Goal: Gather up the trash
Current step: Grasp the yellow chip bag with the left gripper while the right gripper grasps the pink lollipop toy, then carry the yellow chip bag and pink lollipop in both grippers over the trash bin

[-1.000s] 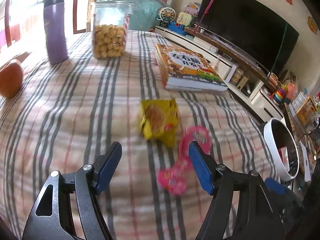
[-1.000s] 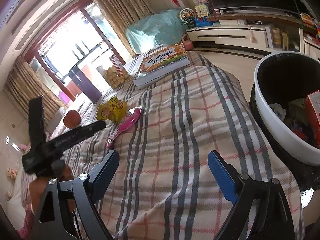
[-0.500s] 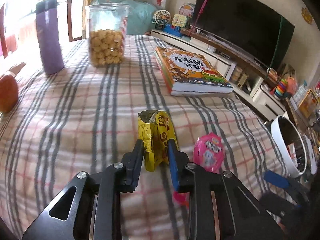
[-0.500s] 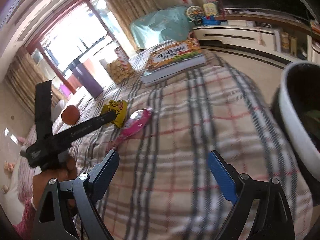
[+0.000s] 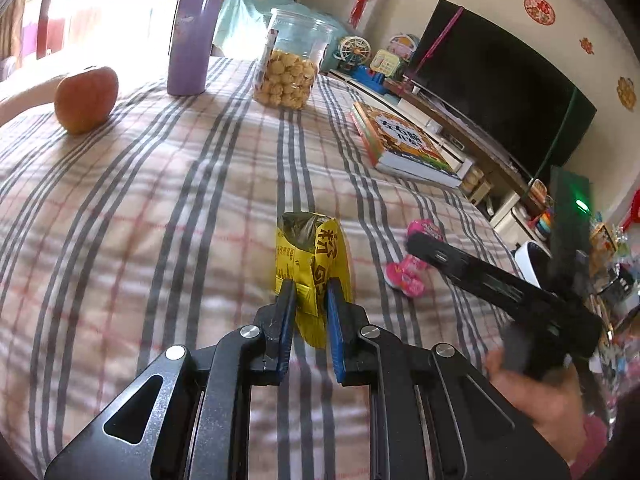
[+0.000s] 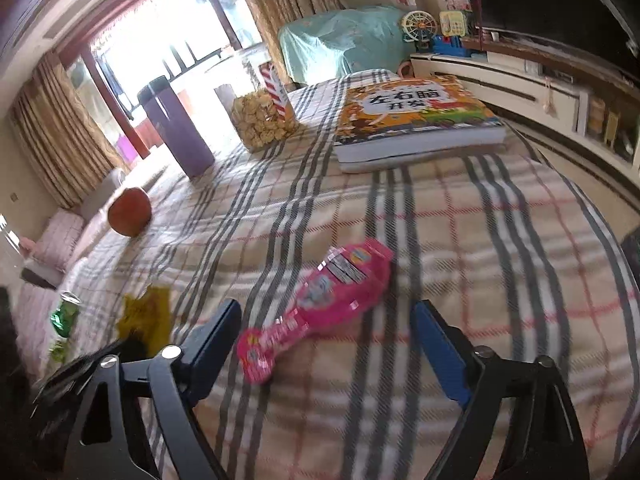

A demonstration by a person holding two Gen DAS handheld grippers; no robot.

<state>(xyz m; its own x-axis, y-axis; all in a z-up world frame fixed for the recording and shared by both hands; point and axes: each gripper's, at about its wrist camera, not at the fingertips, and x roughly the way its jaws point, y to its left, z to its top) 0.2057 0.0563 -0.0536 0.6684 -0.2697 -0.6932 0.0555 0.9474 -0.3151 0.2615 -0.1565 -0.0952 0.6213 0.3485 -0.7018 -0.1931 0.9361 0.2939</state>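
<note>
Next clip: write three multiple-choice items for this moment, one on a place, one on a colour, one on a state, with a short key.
1. What lies between the right gripper's open fingers?
A. the pink wrapper
B. the book
C. the orange fruit

2. What colour is the flask beside the snack jar?
A. green
B. purple
C. white

3. How does the yellow snack bag stand with the left gripper?
A. lying untouched far off
B. pinched between its pads
C. resting on the book

Key: A, the wrapper lies on the cloth between the closing jaws, untouched; B, its body is purple with a dark cap; B, both blue pads press it.
</note>
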